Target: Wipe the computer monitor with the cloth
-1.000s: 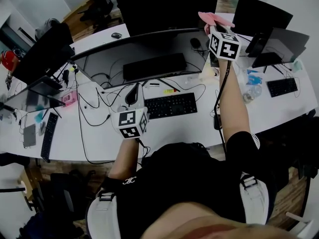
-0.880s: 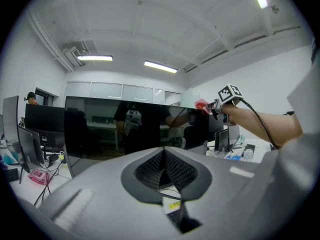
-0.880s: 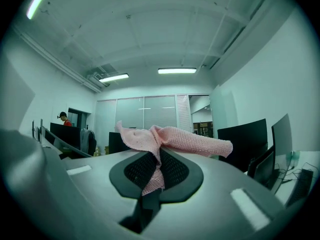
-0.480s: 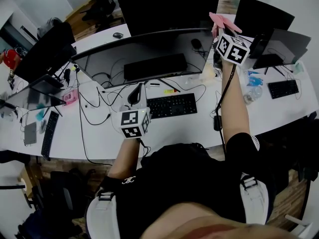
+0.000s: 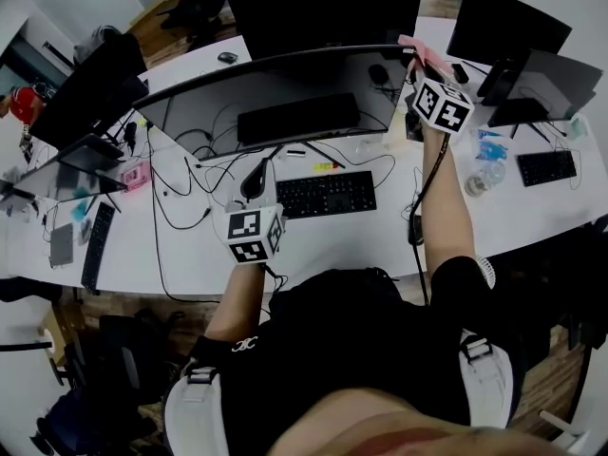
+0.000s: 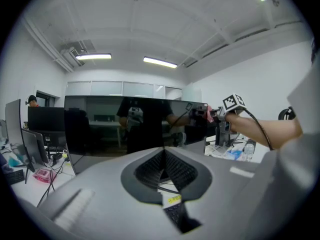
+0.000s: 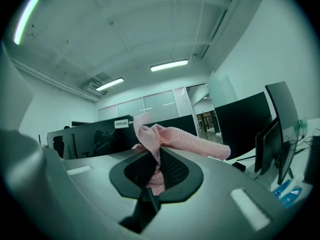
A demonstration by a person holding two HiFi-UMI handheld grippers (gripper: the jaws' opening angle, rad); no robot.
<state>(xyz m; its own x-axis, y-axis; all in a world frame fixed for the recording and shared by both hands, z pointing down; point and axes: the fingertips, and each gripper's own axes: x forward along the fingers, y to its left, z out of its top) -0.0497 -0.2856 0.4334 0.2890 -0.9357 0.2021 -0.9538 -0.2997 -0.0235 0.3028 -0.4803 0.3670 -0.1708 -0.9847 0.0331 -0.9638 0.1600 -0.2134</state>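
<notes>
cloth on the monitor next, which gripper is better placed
Right. The right gripper is shut on the pink cloth at the upper right corner of the monitor; the left gripper is shut, empty, near the keyboard.

Pink cloth (image 7: pixel 190 143) looking nubby, knit-like weave; monitor (image 6: pixel 100 129) screen reflecting room, glossy black; desk (image 5: pixel 332 240) showing smooth white, slightly matt finish.

The left gripper (image 5: pixel 255 177) sits low in front of the torso, forearm bent, its jaws closed together with nothing between them. The right arm (image 5: pixel 446 198) reaches forward, nearly straight, and the right gripper (image 5: pixel 421 63) has its jaws clamped on a pink cloth (image 7: pixel 172 138).
</notes>
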